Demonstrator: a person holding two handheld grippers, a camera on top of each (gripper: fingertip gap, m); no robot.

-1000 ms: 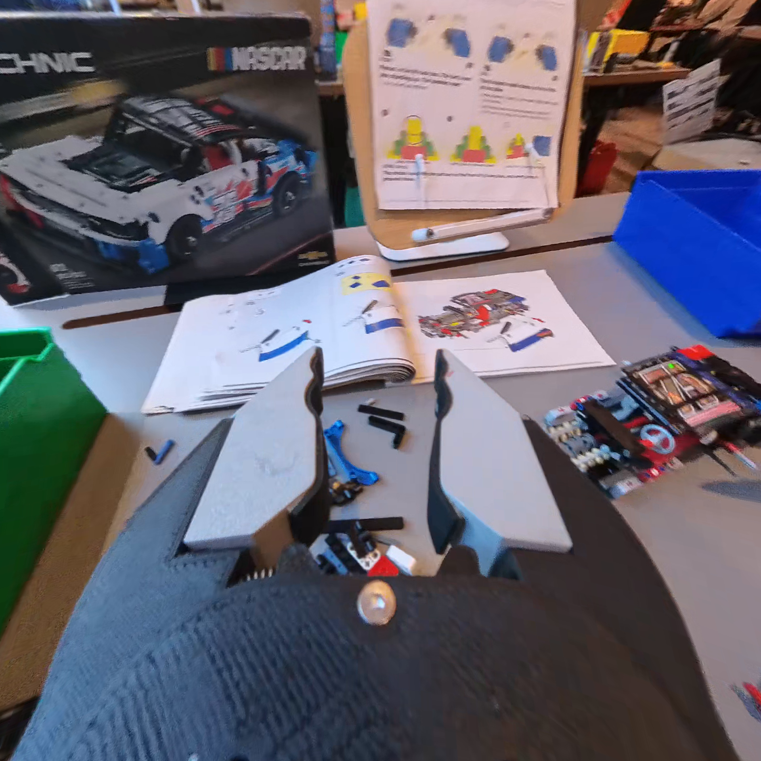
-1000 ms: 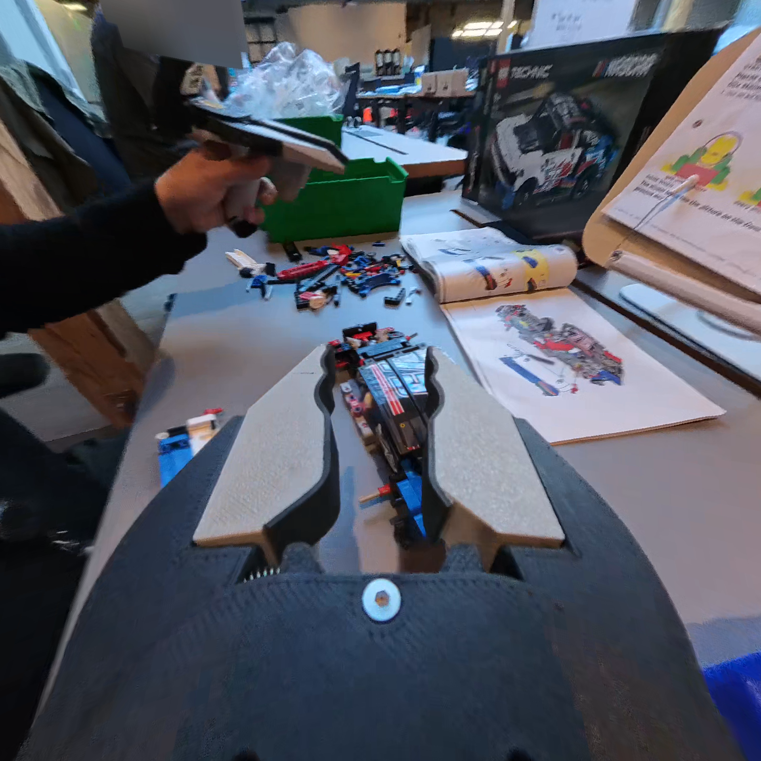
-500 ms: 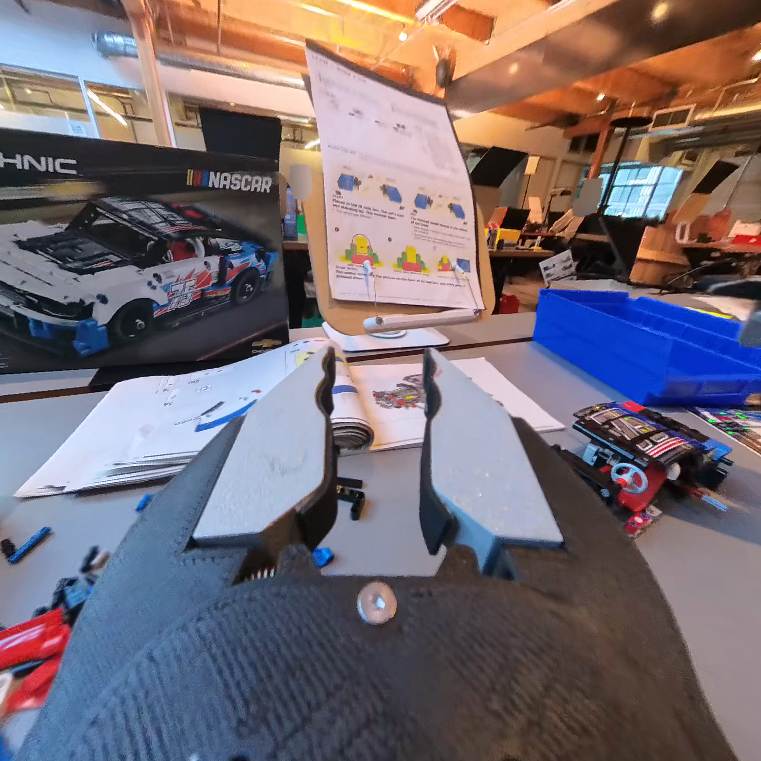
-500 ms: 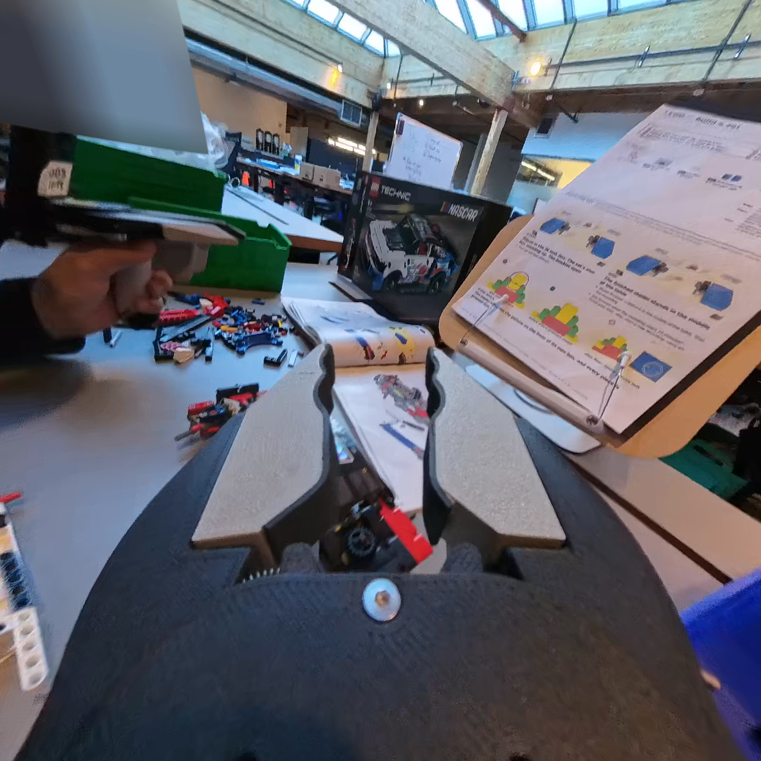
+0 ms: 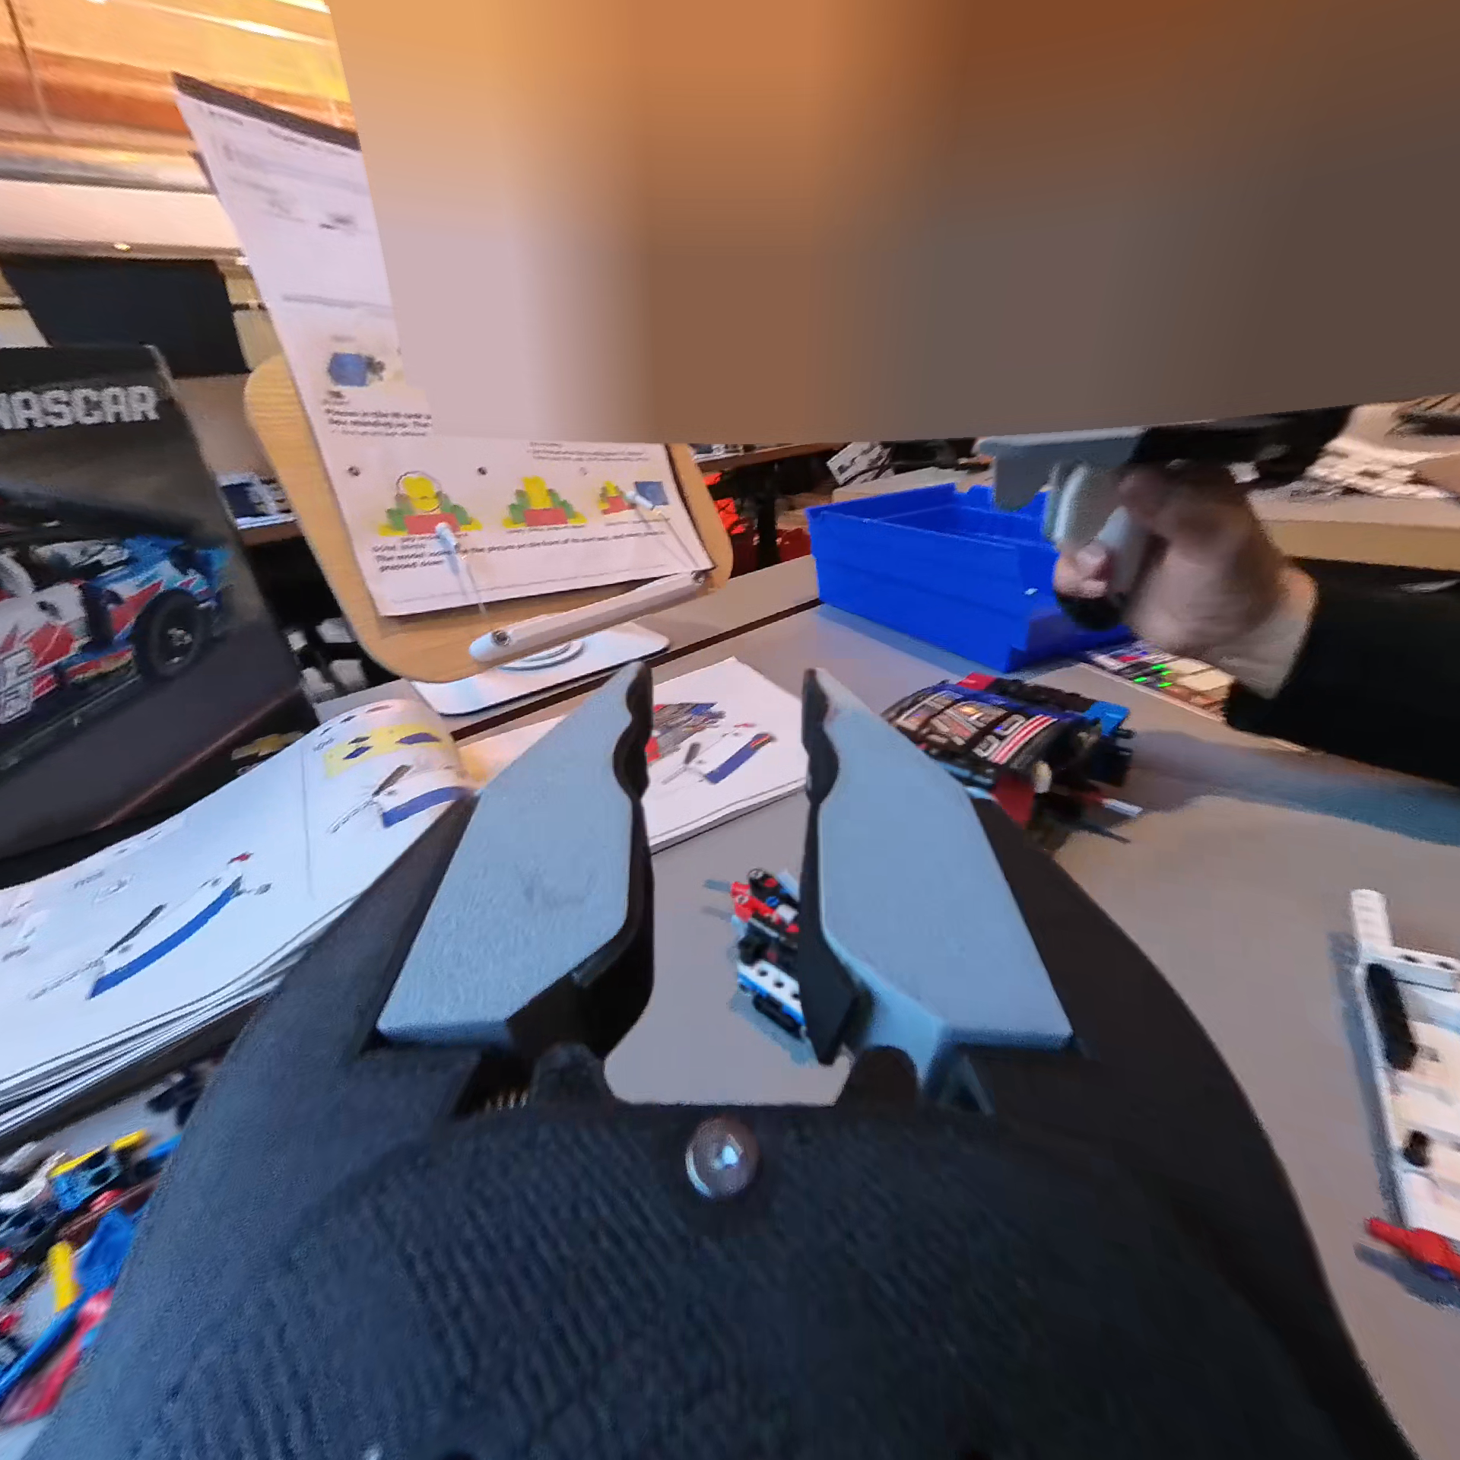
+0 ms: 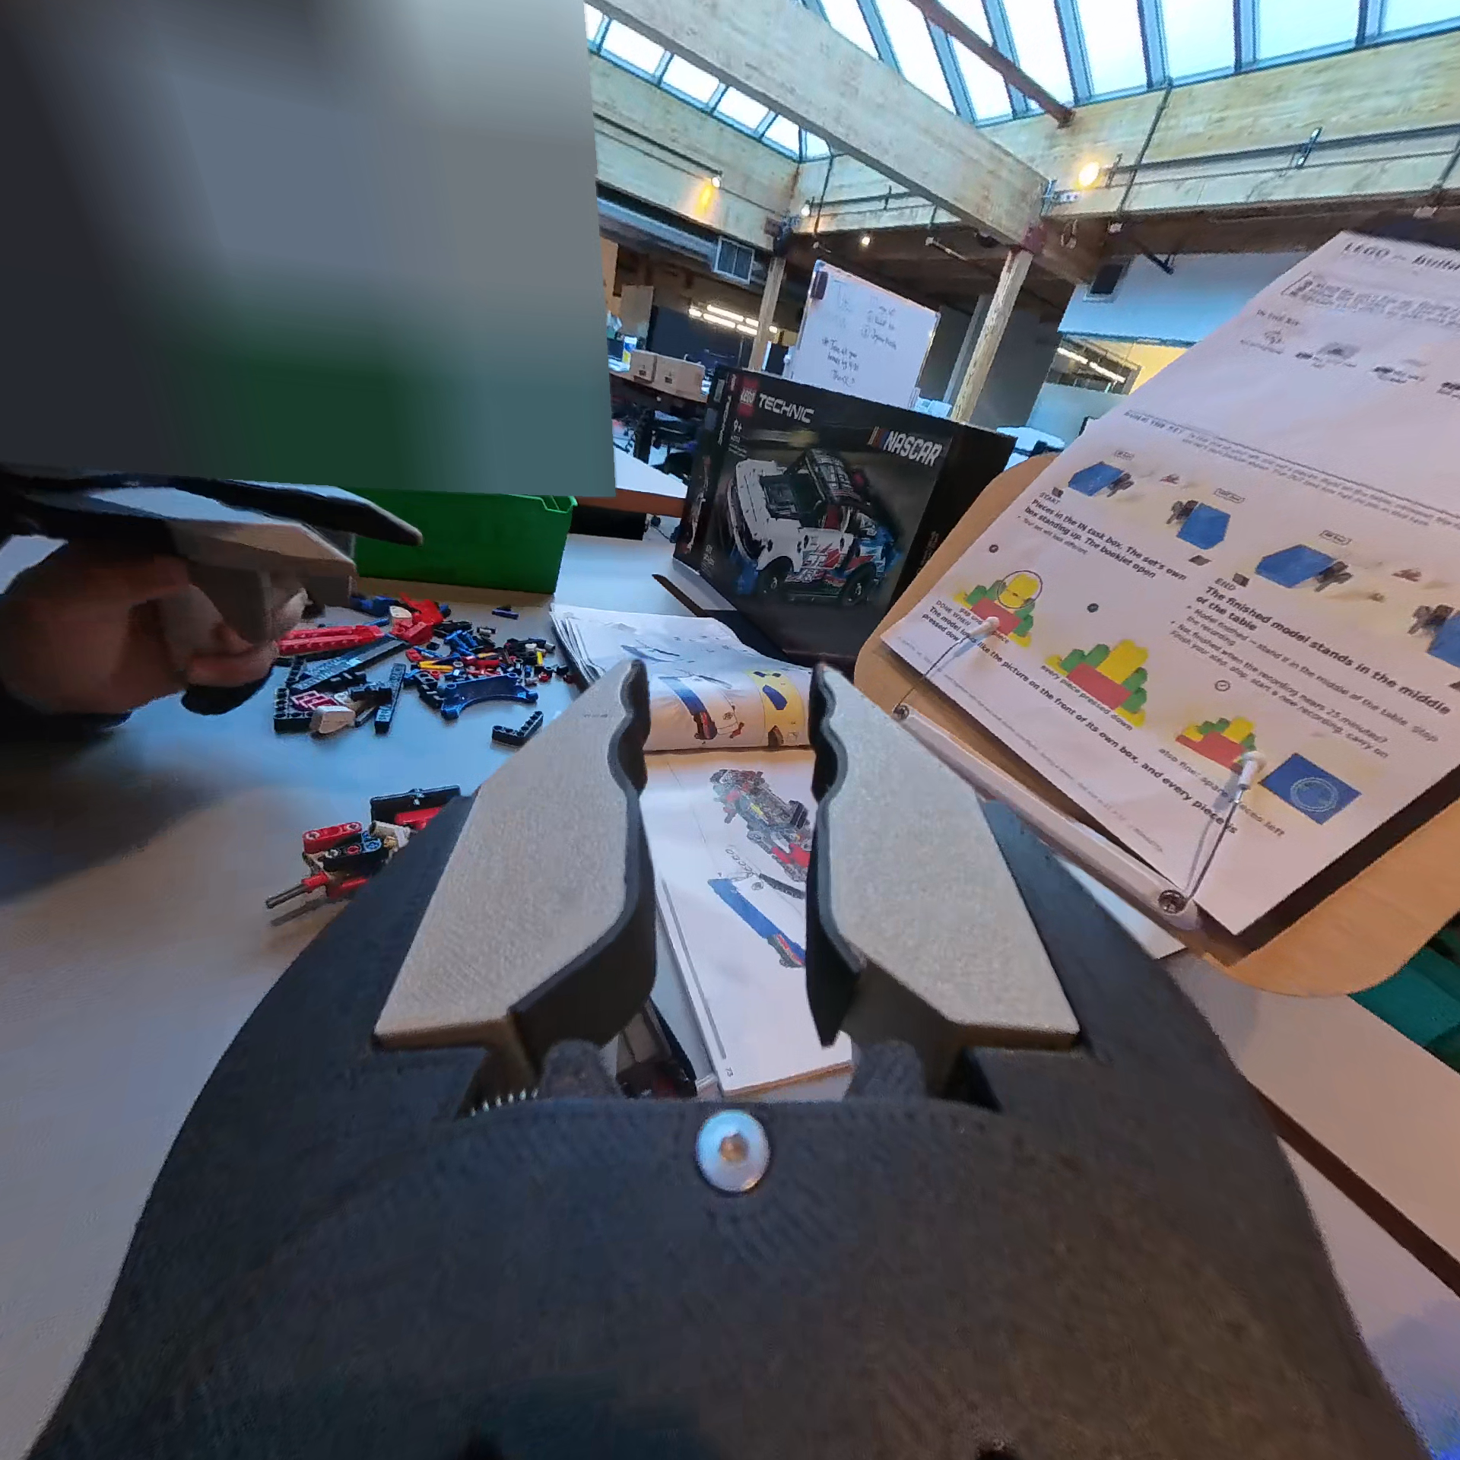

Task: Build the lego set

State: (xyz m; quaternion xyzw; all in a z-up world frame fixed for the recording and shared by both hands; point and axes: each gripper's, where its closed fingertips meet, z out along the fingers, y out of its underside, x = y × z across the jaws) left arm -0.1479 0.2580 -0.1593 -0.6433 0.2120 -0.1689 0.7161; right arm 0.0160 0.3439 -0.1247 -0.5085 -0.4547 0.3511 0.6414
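My left gripper [image 5: 723, 711] is open and empty, low over the grey table [image 5: 1185, 885]. A small red, blue and white lego sub-assembly [image 5: 762, 940] lies on the table between its fingers, close to the right finger. The partly built car model [image 5: 995, 735] sits beyond, to the right. My right gripper [image 6: 727, 695] is open and empty above the open instruction booklet [image 6: 727, 853]. A hand holds each gripper: the right gripper [image 5: 1051, 466] shows in the left wrist view, the left gripper [image 6: 348, 545] in the right wrist view.
A pile of loose pieces [image 6: 427, 671] lies by the green bin [image 6: 474, 537]. Another small sub-assembly [image 6: 355, 845] lies nearer. The set's box [image 6: 814, 513] and a sheet stand [image 6: 1185, 632] stand behind. A blue bin [image 5: 932, 569] stands far right; a white panel [image 5: 1406, 1066] lies right. The grippers' ends are close to 20 cm from one another.
My left gripper swung right from the loose pieces to the small sub-assembly. My right gripper rose off the car model and now points over the booklet. Both stayed open.
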